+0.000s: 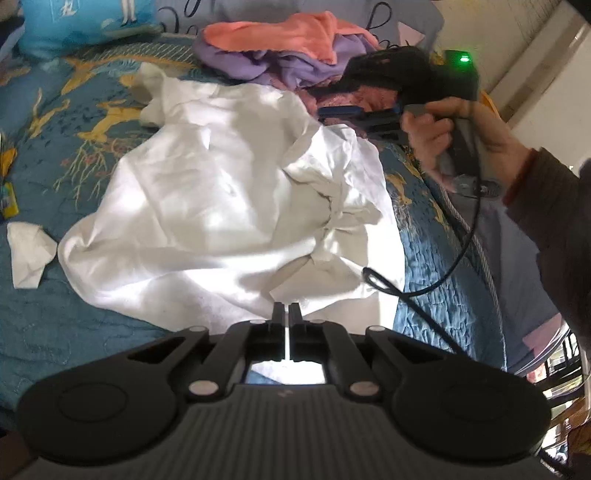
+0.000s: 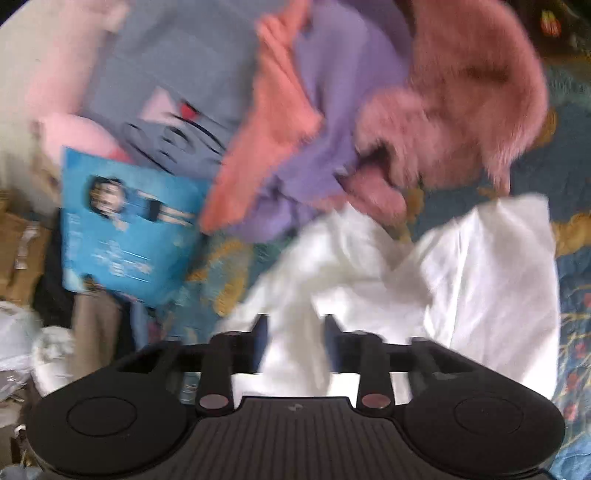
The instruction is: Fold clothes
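A crumpled white garment (image 1: 207, 192) lies spread on the blue patterned bedspread (image 1: 66, 122). My left gripper (image 1: 285, 312) sits at the garment's near edge. It is shut, and a thin strip of the white cloth shows between its pads. In the left wrist view a hand (image 1: 469, 136) holds my right gripper (image 1: 328, 115) over the garment's far right corner. The blurred right wrist view shows that right gripper (image 2: 295, 323) open, with a ridge of the white garment (image 2: 461, 280) standing loose between its fingers (image 2: 261, 326).
A pile of orange, purple and fluffy pink clothes (image 1: 295, 48) lies beyond the white garment. A blue printed cushion (image 1: 85, 22) rests at the far left. A crumpled tissue (image 1: 29, 254) lies on the bedspread at left. A black cable (image 1: 443, 266) hangs from the right gripper.
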### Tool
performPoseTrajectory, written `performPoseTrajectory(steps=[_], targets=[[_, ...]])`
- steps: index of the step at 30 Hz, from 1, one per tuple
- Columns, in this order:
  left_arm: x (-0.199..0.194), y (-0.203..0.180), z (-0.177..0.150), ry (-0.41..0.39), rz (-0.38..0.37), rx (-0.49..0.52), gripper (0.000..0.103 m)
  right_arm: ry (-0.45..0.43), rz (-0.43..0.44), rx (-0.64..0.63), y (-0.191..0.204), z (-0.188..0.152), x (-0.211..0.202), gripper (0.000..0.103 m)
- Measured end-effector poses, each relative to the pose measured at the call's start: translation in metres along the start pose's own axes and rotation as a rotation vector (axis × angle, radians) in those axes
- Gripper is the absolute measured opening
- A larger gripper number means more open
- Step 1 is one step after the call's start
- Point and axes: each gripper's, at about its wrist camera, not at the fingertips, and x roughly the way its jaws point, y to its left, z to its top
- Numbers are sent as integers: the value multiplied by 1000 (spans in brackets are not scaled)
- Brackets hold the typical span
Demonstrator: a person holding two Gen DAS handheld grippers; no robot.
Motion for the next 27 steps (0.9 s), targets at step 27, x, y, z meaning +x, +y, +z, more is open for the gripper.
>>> performPoseTrajectory(steps=[27], targets=[[-1, 1, -2, -58, 54, 16, 40, 189, -366, -1021, 29, -264, -49, 25]])
